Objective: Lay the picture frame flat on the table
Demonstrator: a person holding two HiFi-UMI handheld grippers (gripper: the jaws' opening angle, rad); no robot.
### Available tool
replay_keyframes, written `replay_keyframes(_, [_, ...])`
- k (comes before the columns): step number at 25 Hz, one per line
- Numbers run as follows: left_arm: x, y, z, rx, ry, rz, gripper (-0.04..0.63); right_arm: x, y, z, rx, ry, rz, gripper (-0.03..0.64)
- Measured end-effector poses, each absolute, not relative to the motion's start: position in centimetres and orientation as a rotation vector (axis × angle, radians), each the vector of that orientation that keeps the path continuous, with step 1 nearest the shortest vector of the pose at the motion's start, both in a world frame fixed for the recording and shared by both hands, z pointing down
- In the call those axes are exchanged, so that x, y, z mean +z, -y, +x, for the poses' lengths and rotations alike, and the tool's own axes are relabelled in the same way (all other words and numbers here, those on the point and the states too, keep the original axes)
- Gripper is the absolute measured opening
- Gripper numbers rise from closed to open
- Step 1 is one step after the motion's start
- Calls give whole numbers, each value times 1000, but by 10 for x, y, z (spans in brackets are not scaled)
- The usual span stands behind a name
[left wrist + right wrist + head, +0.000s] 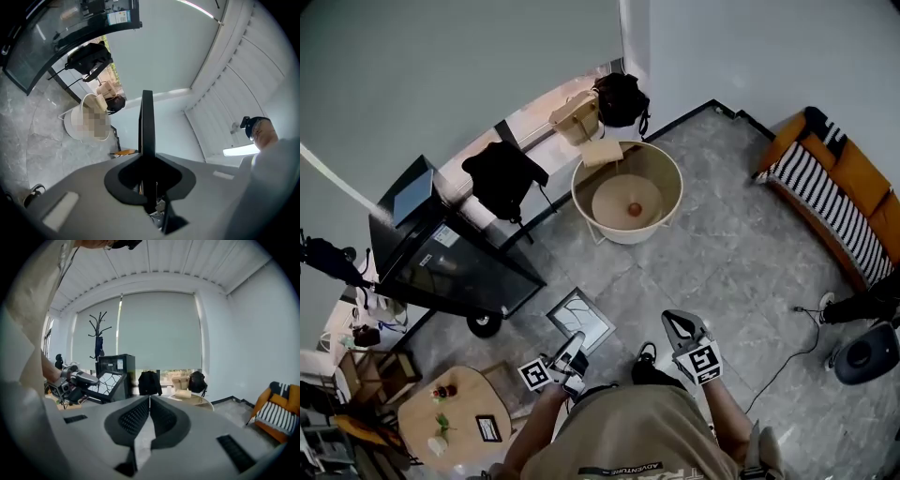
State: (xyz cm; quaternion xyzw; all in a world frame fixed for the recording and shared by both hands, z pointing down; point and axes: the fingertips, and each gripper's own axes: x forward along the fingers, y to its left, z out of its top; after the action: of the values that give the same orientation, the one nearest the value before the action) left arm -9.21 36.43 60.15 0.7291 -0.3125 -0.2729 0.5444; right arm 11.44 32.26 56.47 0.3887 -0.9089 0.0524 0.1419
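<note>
Left gripper (575,343) holds picture frame (584,317) above floor (722,253).

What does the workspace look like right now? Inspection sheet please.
Surface: small wooden table, lower left, apart from the frame.
Job's things: picture frame held in the air above the floor.
Clutter: small plant and dark-framed item on the table.
Grippers: left gripper shut on the frame's edge; right gripper shut, empty.
Cables: black cable on the floor, right.
Surroundings: black cabinet, round beige tray table, orange sofa.
</note>
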Motion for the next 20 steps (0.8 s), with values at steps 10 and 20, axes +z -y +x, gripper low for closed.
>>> replay_keyframes(10, [587, -280, -46, -680, 802, 1739, 48, 600, -258, 163, 280, 2648, 1047, 8])
replay_keyframes(20, [595, -234, -41, -635, 794, 1715, 48, 608, -188, 167, 335, 2646, 1089, 8])
